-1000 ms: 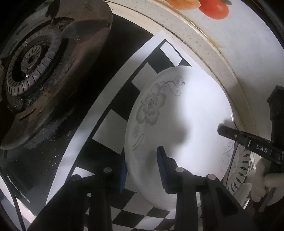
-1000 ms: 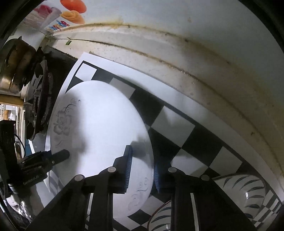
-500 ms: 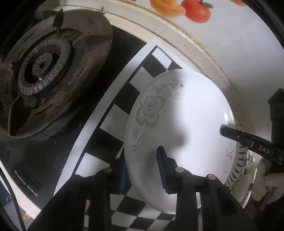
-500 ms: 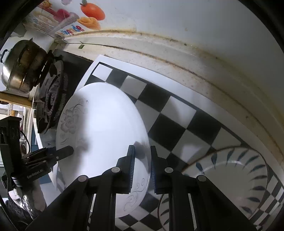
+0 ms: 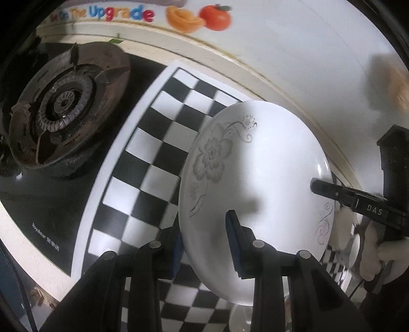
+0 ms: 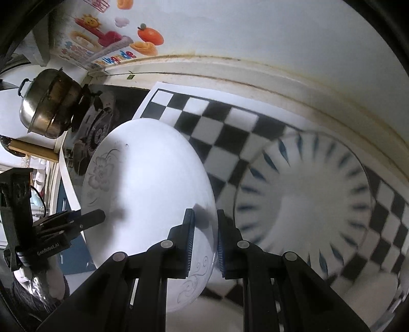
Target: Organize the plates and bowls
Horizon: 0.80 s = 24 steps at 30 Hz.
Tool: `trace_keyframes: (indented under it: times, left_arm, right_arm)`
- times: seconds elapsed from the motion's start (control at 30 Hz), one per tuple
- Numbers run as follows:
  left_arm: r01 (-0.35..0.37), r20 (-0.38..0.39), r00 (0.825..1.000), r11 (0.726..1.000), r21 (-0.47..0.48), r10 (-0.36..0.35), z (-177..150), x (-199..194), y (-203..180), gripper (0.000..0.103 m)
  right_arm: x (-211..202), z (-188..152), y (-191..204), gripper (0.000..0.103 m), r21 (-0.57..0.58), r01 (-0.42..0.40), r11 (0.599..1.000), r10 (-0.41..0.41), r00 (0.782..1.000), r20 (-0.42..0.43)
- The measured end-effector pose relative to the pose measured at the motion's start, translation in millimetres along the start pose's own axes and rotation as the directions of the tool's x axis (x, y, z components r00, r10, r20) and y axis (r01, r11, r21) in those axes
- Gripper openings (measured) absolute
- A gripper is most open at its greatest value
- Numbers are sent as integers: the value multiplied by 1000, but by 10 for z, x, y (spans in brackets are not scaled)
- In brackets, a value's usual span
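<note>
A white plate with a grey flower print (image 5: pixel 265 163) is held up above the checkered mat (image 5: pixel 153 143) by both grippers. My left gripper (image 5: pixel 204 242) is shut on its near-left rim. My right gripper (image 6: pixel 205 237) is shut on the opposite rim of the same plate (image 6: pixel 150 184). The right gripper's finger shows at the plate's right edge in the left wrist view (image 5: pixel 332 191). A white plate with blue dashes (image 6: pixel 306 199) lies on the mat to the right, below the held plate.
A gas burner (image 5: pixel 64 102) sits left of the mat. A steel pot (image 6: pixel 48 102) stands on the far burner. A white wall with fruit stickers (image 5: pixel 199 20) runs behind the counter ledge. More white dishes (image 6: pixel 217 311) lie near the bottom edge.
Both grippers have lifted the flower plate higher off the mat and carried it rightward. The blue-dashed plate has come into fuller view under it.
</note>
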<state>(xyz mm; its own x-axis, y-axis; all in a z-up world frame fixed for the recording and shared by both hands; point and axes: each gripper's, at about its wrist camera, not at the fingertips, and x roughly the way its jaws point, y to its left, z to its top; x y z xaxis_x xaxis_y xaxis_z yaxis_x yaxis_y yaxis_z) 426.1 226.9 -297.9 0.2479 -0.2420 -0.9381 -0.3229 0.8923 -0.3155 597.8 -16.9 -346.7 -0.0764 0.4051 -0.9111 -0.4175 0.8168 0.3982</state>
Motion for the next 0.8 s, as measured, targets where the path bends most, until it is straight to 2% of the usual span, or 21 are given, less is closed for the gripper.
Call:
trace_keyframes:
  times: [0.17, 0.2, 0.4, 0.6, 0.8]
  left_arm:
    - [21, -2, 1000, 997, 78, -21, -283, -170, -238, 28]
    - [23, -6, 1000, 995, 93, -23, -357, -144, -433, 28]
    - [45, -33, 999, 982, 182, -39, -623, -160, -811, 28]
    - [65, -93, 995, 963, 260, -42, -932, 4, -1008, 28]
    - [60, -150, 989, 947, 316, -13, -1188, 234, -1115, 28]
  right_arm:
    - [-352, -516, -164, 18, 35, -7, 999, 6, 999, 33]
    - [-391, -618, -172, 18, 43, -6, 999, 5, 999, 38]
    - [-637, -1299, -311, 18, 106, -6, 994, -1, 998, 68]
    - [-685, -1999, -513, 18, 198, -15, 980, -2, 996, 85]
    - [-496, -2557, -649, 18, 271, -29, 962, 12, 998, 64]
